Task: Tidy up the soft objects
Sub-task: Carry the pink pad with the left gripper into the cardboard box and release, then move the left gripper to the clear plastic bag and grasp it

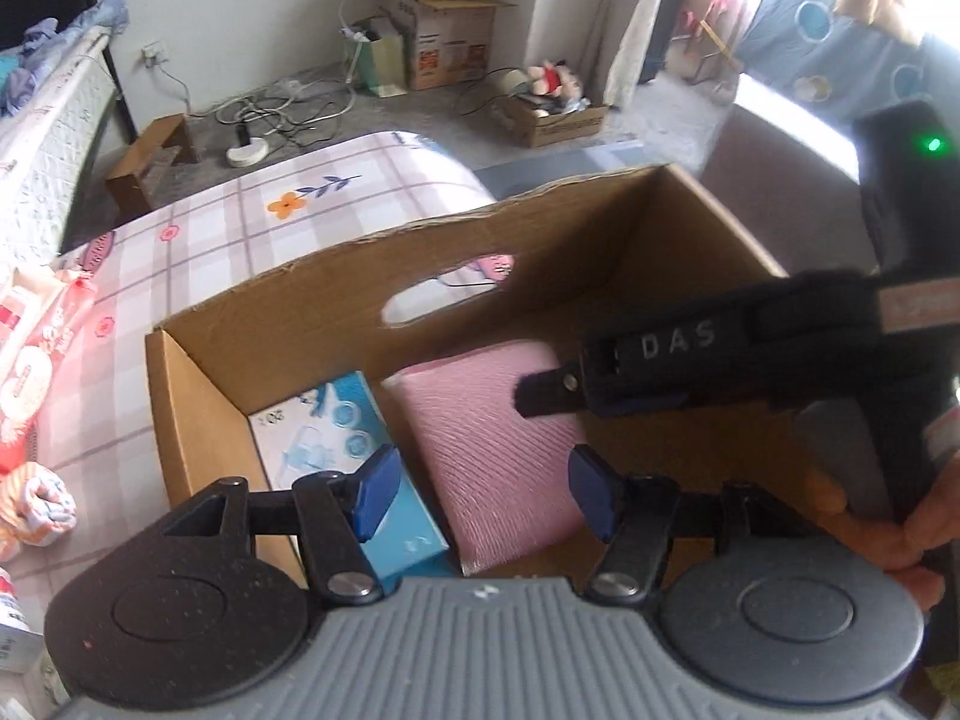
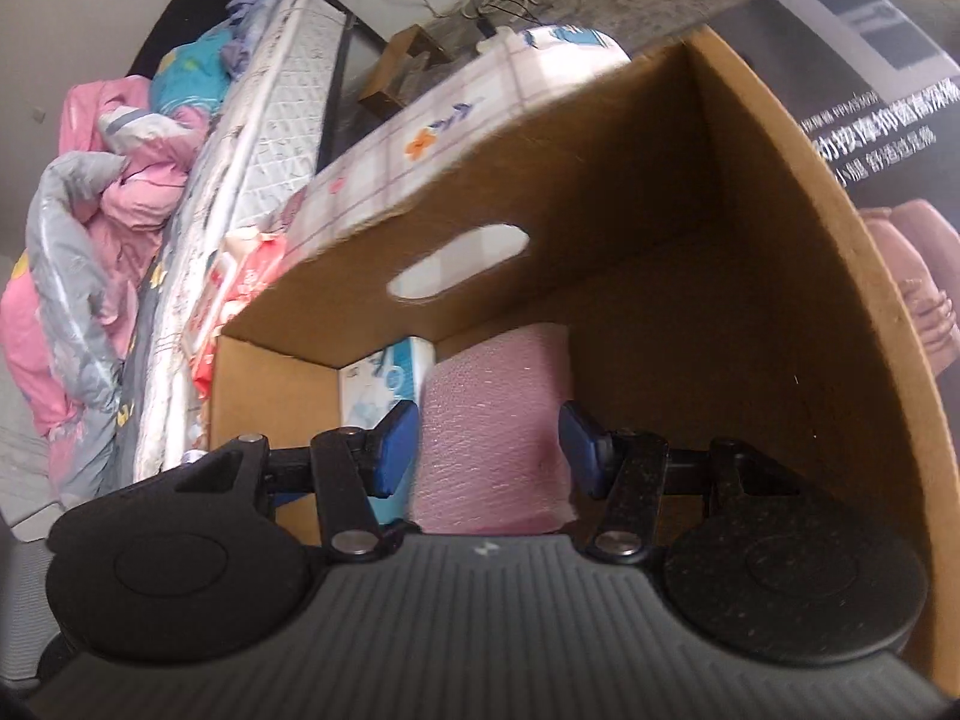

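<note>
The pink pack (image 1: pixel 498 450) lies flat on the floor of the open cardboard box (image 1: pixel 336 300), near the middle, with a blue-and-white tissue pack (image 1: pixel 336 438) touching its left side and leaning into the box's left corner. The only writing I can read on any object here is "DAS", on the black body of the right gripper (image 1: pixel 543 396), which reaches in from the right above the pink pack. White Chinese lettering runs down the dark outer panel of the box (image 2: pixel 864 138) but is too blurred to read.

The left gripper (image 1: pixel 480 495) hangs over the box's near edge, its blue pads spread with nothing between them; the pink pack sits just past them. In the right wrist view, the right gripper (image 2: pixel 489 450) also stands spread, its pads flanking the pink pack (image 2: pixel 492 438) with a visible gap on each side.

The right half of the box floor is bare. The far wall has an oval handle cut-out (image 2: pixel 459 261). The box stands on a checked, flower-printed mattress (image 1: pixel 240 222), with a red-and-white pack (image 1: pixel 42 354) by its left edge.
</note>
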Demonstrator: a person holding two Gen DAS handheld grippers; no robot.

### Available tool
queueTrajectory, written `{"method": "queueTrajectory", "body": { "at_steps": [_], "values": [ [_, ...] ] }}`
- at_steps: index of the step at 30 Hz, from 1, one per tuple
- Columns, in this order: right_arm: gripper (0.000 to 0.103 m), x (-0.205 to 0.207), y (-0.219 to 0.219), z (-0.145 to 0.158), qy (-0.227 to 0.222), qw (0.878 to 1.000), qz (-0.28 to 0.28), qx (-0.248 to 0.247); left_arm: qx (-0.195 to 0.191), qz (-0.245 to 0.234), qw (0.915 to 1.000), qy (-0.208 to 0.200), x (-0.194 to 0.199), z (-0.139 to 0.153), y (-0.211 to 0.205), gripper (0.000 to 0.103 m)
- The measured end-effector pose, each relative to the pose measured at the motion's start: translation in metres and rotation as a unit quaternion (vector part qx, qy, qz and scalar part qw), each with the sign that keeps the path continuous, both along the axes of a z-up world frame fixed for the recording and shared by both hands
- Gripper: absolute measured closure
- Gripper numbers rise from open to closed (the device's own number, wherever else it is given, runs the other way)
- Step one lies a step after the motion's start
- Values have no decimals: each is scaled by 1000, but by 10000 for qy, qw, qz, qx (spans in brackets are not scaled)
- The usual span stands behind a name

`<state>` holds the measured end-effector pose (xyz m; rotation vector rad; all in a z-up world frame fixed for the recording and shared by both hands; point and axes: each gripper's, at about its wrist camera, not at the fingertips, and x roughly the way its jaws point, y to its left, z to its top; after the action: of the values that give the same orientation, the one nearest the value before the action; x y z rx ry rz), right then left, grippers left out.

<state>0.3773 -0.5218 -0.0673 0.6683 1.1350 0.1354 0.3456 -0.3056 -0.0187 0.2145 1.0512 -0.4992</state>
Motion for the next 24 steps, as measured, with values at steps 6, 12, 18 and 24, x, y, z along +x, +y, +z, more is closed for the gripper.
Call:
{"method": "queueTrajectory", "body": {
  "at_steps": [6, 12, 18, 24],
  "values": [
    [51, -3, -2, -47, 310, 9993, -175, 75, -130, 99, 9997, -173, -5, 18, 25, 40],
    [52, -2, 18, -48, 182, 9997, 79, -138, -297, 297, 9980, -482, -20, 47, 60, 37],
    [50, 6, 44, -44, -44, 9977, 313, -592, -446, 590, 9940, -808, -42, 72, 108, 32],
    [34, -9, 57, -17, -463, 9930, 261, -1058, -610, 1079, 9855, -1162, -79, 94, 182, 26]
  ]
}}
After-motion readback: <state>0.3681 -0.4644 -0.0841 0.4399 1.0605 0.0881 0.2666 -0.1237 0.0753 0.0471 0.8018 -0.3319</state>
